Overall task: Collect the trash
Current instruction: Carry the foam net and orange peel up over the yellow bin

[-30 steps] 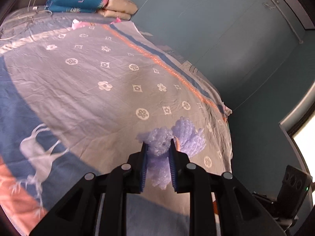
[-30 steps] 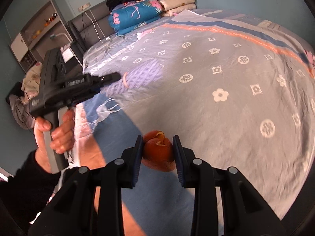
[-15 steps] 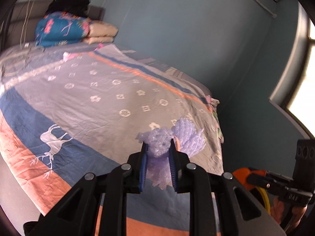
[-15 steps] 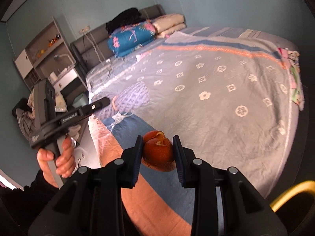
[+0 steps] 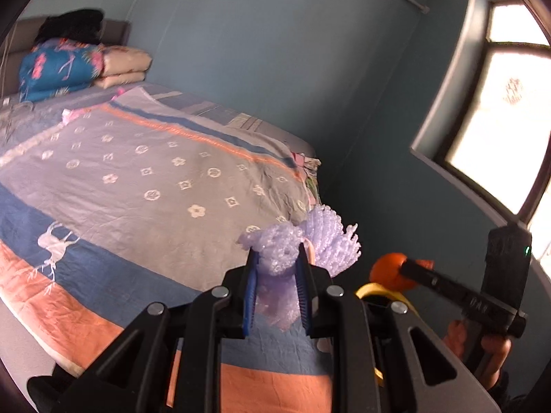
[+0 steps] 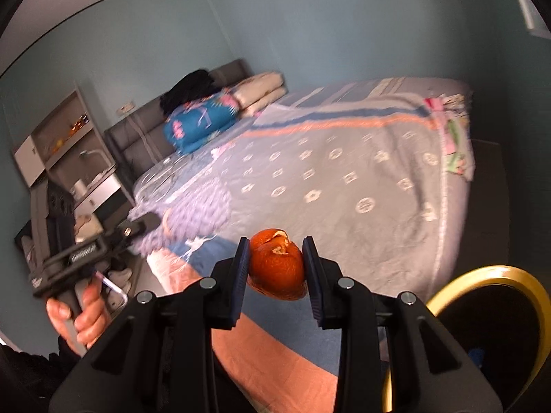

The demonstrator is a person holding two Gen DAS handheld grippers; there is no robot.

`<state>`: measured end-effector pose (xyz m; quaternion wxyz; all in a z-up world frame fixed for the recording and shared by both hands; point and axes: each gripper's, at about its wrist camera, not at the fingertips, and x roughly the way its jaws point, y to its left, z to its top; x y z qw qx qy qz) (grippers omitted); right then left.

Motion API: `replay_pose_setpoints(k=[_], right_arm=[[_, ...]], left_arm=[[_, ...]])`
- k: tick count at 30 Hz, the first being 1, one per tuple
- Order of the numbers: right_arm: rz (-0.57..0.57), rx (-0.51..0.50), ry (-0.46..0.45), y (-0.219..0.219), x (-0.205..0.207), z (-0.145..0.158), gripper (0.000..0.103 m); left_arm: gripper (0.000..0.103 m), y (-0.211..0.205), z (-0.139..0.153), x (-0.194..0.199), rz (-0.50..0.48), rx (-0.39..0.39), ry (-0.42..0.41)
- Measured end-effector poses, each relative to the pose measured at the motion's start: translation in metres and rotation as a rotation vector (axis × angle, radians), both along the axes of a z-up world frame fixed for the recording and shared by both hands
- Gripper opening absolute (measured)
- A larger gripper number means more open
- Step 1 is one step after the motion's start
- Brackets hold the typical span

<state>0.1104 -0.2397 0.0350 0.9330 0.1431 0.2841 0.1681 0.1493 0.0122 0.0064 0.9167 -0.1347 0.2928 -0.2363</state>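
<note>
Beside the bed (image 6: 361,186), only the right wrist view shows the yellow-rimmed bin (image 6: 489,272); right gripper (image 6: 275,268) clamps an orange peel (image 6: 277,268), left gripper (image 5: 277,285) clamps purple bubble wrap (image 5: 279,251).

We have 2 fisheye views, each looking forward along its own black gripper fingers from close behind them. Our left view faces the grey patterned bedspread (image 5: 165,186) and the bright window (image 5: 496,110); our right view faces the headboard end. Both share the bed — and the yellow-rimmed black bin (image 6: 537,296), low at the right.
</note>
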Motion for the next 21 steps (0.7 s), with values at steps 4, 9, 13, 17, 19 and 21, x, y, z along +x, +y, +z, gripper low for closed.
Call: replay_pose_setpoints(k=[4, 9, 13, 17, 19, 21], right_arm=[[-0.065, 0.011, -0.064, -0.027, -0.025, 0.011, 0.030], [-0.120, 0.033, -0.114, -0.055, -0.045, 0.015, 0.030], [-0.173, 0.038, -0.128, -0.078, -0.056, 0.015, 0.030], [-0.204, 0.069, -0.133, -0.100, -0.059, 0.009, 0.031], [-0.231, 0.063, -0.131, -0.110, -0.062, 0.005, 0.031], [-0.253, 0.056, -0.131, -0.117, -0.067, 0.001, 0.031]], left_arm=[[0.019, -0.025, 0.006, -0.013, -0.039, 0.028, -0.019], [0.020, -0.057, 0.011, -0.026, -0.076, 0.088, -0.048], [0.020, -0.081, 0.015, -0.036, -0.104, 0.135, -0.080], [0.020, -0.107, 0.016, -0.041, -0.133, 0.182, -0.106], [0.020, -0.119, 0.016, -0.043, -0.147, 0.199, -0.119], [0.020, -0.131, 0.016, -0.045, -0.160, 0.217, -0.127]])
